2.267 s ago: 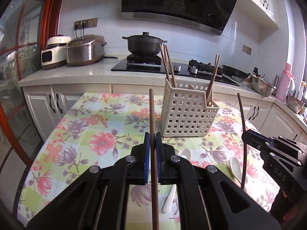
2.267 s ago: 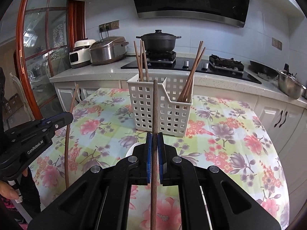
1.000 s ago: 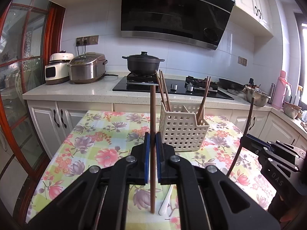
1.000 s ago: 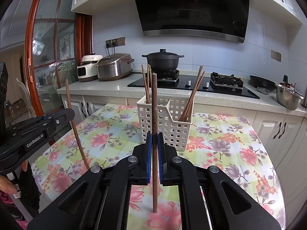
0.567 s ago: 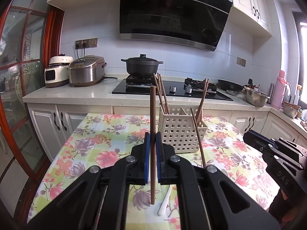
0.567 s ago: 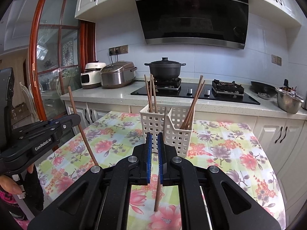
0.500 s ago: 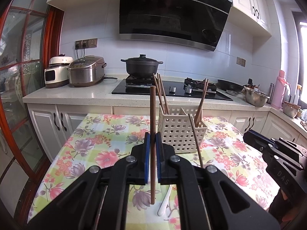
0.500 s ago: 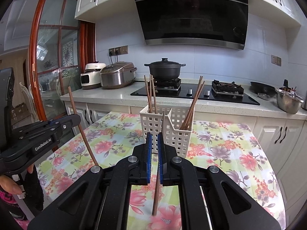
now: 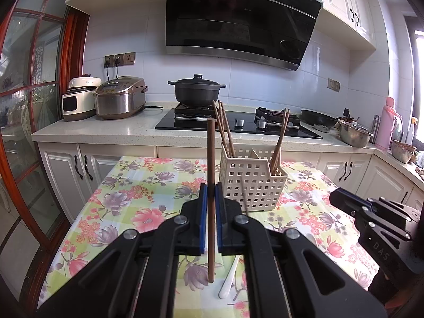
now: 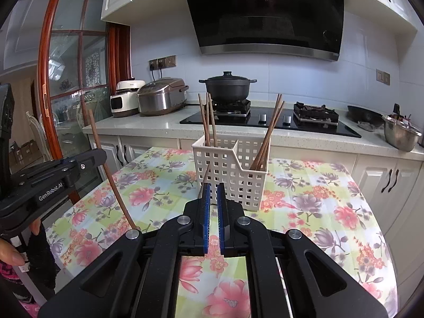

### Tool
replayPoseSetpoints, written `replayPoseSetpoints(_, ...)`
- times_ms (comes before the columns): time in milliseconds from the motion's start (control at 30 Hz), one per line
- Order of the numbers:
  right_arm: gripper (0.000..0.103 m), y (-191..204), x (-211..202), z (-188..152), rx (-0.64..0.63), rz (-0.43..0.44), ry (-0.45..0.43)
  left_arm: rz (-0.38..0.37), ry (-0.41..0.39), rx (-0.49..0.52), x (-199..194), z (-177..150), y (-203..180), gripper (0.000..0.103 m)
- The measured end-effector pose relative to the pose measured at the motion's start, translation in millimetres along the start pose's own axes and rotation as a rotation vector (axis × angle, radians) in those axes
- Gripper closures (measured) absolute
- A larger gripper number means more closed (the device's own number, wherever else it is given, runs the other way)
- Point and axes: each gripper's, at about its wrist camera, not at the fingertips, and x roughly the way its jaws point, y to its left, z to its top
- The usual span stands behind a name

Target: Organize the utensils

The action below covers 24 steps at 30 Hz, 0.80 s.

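1. My left fingers (image 9: pixel 211 188) are clenched on one brown chopstick (image 9: pixel 211 153), which stands upright with its lower end hanging above the flowered counter (image 9: pixel 137 193)
2. My right fingers (image 10: pixel 213 188) are pressed nearly together with nothing between the blue pads; only the cloth shows through the slit
3. The white basket (image 9: pixel 251 185) sits on the flowered counter straight ahead of both hands, nearer the far edge, with a divider across its middle
4. Three chopsticks (image 9: pixel 224 129) lean in its left compartment and a few more (image 9: pixel 281 135) lean in the right one, all poking well above the rim
5. A loose chopstick (image 9: pixel 243 198) slants across the front of the basket, just beyond my right fingertips; I cannot tell whether it rests on the wall
6. A white spoon (image 9: pixel 230 278) lies on the cloth below my left hand, just right of the held chopstick's lower end
7. Between the held chopstick and the basket's left compartment there is only open air; the sticks already standing there crowd that slot
8. Behind the basket runs the kitchen worktop (image 9: pixel 106 129) with a rice cooker (image 9: pixel 119 98), a black pot (image 9: pixel 196 92) on the hob, a steel bowl (image 9: pixel 353 133) and a pink flask (image 9: pixel 389 124), all well apart from my hands
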Motion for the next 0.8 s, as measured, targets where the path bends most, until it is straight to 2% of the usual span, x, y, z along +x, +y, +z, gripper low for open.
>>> replayPoseSetpoints(267,0.097,2.9,19.4,-4.6,0.011,0.020,0.052,0.006,-0.005,-0.015,-3.7,0.0,9.7,0.097)
replayPoseSetpoints(467,0.093,11.2,84.7,-25.9,0.047,0.080,0.256,0.040,-0.007,-0.044,-2.9,-4.2,35.6,0.097)
replayPoseSetpoints(600,0.092,35.1,138.2,-39.8,0.039,0.136,0.393,0.032,0.009,-0.086,-2.2,-2.4,58.7,0.097)
replayPoseSetpoints(800,0.090,50.7,188.7,-43.8,0.027,0.103,0.479,0.033,-0.014,-0.078,-4.5,4.7,70.8,0.097)
